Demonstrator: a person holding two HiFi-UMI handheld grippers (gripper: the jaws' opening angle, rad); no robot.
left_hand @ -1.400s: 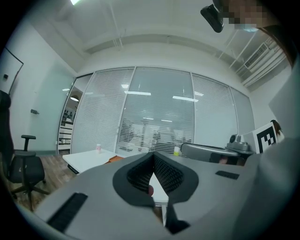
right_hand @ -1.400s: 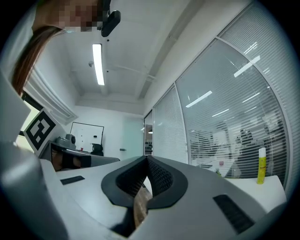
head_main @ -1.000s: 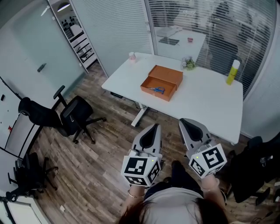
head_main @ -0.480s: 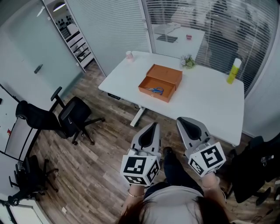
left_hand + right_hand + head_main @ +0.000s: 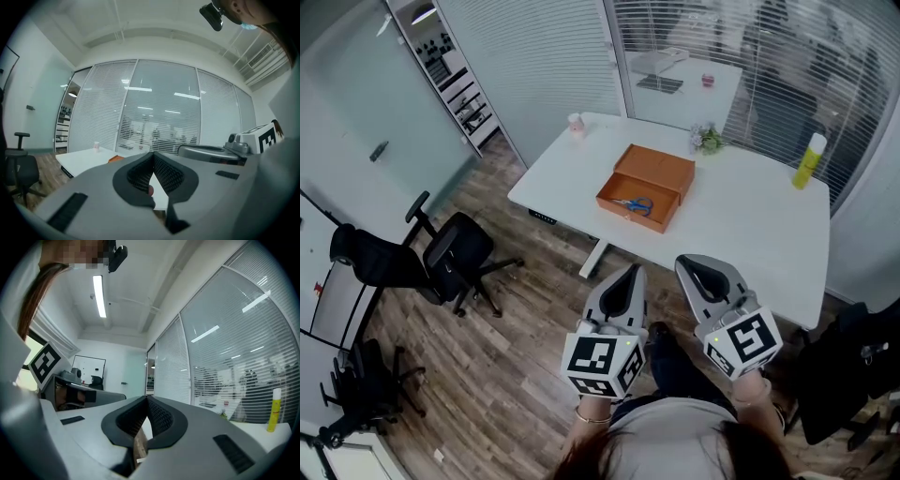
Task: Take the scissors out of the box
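An open orange box (image 5: 649, 184) sits on the white table (image 5: 741, 220) in the head view, with blue-handled scissors (image 5: 630, 202) lying in its front part. My left gripper (image 5: 627, 273) and right gripper (image 5: 694, 265) are held side by side over the wooden floor, short of the table's near edge. Both are shut with nothing between the jaws. In the left gripper view the jaws (image 5: 152, 156) meet at the tips, with the table (image 5: 84, 158) ahead at the left. The right gripper view shows its jaws (image 5: 146, 399) shut too.
A yellow bottle (image 5: 808, 157) stands at the table's far right, a small plant (image 5: 707, 139) behind the box, a pink cup (image 5: 576, 123) at the far left corner. Black office chairs (image 5: 455, 253) stand on the floor at the left. Glass walls with blinds lie beyond the table.
Both grippers have moved forward toward the table together, still shut. The table and box now sit a little nearer in the head view.
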